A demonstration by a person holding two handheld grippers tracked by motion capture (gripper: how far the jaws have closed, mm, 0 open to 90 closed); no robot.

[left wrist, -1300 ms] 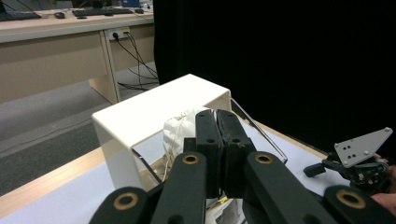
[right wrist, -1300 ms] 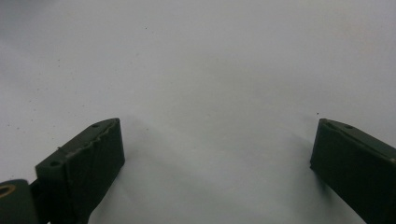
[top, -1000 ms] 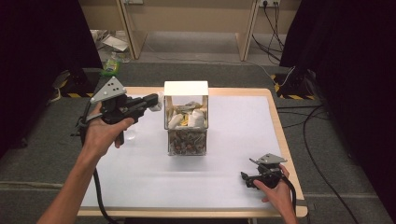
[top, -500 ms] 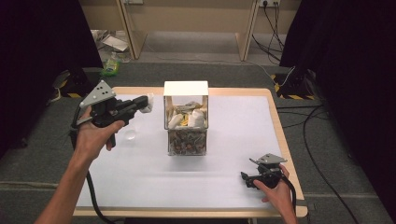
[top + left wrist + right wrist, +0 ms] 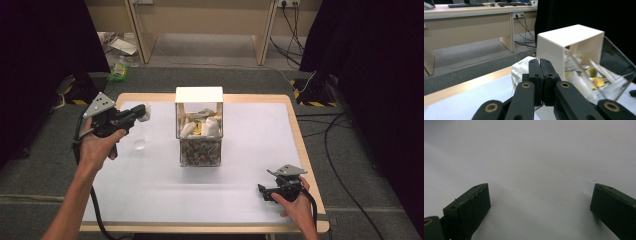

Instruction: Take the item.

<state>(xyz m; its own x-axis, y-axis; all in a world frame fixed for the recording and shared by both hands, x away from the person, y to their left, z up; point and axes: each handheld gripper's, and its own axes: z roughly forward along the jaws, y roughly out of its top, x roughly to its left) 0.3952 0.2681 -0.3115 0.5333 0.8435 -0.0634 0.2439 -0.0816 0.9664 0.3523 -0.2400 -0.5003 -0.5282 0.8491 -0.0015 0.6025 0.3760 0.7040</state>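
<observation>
left gripper view: left gripper (image 5: 540,65), jaws pressed together, pinching a white sachet (image 5: 520,70) by its edge so the packet hangs past the tips and stays visible. held level, tips aimed toward the box (image 5: 570,41); likely a carry grip, thin edge chosen because the packet is flat and soft.

high view: same gripper (image 5: 139,111) raised over the table's left rear part, sachet (image 5: 145,112) at its tips, well apart from the box (image 5: 199,127). a small clear cup (image 5: 139,142) stands on the mat just below the gripper; judged the probable drop point, since the packet hangs near above it, though that cannot be confirmed.

box: white top, clear walls, mid table, stocked with more packets and sachets; open side faces the person for easy reach.

right gripper view: right gripper (image 5: 539,202), jaws spread wide, nothing between them, lying low over the bare white mat. high view: right gripper (image 5: 263,191) parked at the near right corner, hand resting on it, kept clear of the working side.

table (image 5: 250,210): white mat on a wooden top.
</observation>
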